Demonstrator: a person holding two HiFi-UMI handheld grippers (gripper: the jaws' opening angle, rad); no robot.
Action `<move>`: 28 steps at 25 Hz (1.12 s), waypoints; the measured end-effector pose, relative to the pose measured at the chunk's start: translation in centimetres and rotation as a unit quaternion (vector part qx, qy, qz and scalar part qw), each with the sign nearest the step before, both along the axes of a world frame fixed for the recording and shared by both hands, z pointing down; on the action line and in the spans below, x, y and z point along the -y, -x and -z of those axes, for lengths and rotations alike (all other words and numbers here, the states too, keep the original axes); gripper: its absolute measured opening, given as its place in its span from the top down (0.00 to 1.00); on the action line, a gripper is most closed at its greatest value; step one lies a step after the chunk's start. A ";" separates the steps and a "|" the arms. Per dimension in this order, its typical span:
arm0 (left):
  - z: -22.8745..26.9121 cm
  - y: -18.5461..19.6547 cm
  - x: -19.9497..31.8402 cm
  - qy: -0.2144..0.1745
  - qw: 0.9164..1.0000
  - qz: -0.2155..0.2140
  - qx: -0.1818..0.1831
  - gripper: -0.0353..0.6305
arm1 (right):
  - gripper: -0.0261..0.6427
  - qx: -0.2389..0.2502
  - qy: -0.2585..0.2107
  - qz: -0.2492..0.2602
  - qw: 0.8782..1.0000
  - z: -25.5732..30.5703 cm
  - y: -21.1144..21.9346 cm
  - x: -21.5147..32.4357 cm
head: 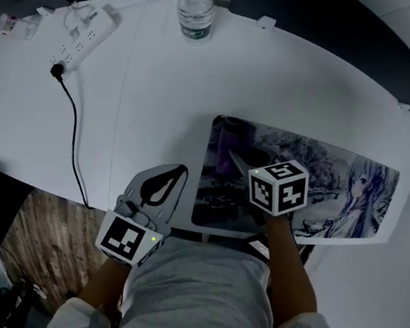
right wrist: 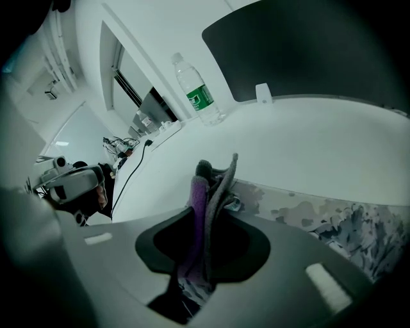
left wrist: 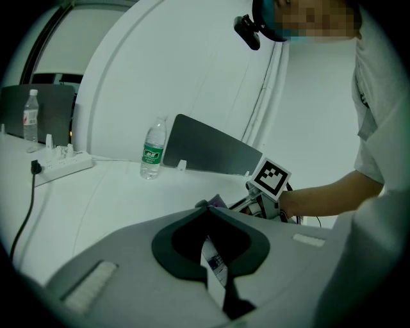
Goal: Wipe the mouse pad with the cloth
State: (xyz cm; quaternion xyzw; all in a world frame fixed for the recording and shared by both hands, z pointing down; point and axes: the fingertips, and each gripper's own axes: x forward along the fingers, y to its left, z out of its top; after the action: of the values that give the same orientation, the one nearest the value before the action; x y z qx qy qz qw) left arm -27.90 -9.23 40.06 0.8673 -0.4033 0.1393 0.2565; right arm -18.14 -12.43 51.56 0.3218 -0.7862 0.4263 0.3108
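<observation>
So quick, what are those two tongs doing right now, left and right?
Left tongs: closed, nothing in them.
Right tongs: closed on the cloth, over the mouse pad.

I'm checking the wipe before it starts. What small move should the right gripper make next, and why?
Probably slide the right gripper toward the person's right along the mouse pad. Its fingers are shut on the cloth, which sits at the pad's left end, so nearly all of the printed surface lies to that side.
</observation>
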 end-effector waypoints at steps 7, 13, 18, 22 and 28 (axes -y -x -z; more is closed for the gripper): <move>0.2 -5.2 -1.5 0.004 1.000 0.028 0.001 0.92 | 0.82 -0.002 -0.005 0.014 1.000 0.1 -5.6 -0.4; -0.4 -11.0 -2.8 0.011 0.999 0.032 -0.006 0.92 | 0.82 0.003 -0.004 0.005 1.000 -0.1 -11.9 -0.5; -0.3 -15.6 -3.3 0.009 1.000 0.021 -0.004 0.92 | 0.82 -0.004 -0.005 -0.011 1.000 -0.2 -17.9 -0.5; -0.3 -18.2 -3.2 0.011 1.000 0.014 0.008 0.92 | 0.82 -0.006 -0.006 -0.025 1.000 -0.1 -21.9 -0.5; -0.2 -23.3 -3.0 0.009 1.000 -0.005 0.014 0.92 | 0.82 -0.013 -0.010 -0.048 0.999 -0.2 -28.8 -0.9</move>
State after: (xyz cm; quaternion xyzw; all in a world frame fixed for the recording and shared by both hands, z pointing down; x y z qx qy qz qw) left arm -4.60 -6.19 40.28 0.8649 -0.4010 0.1567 0.2582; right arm 10.63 -11.57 51.79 0.3680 -0.7696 0.4290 0.2969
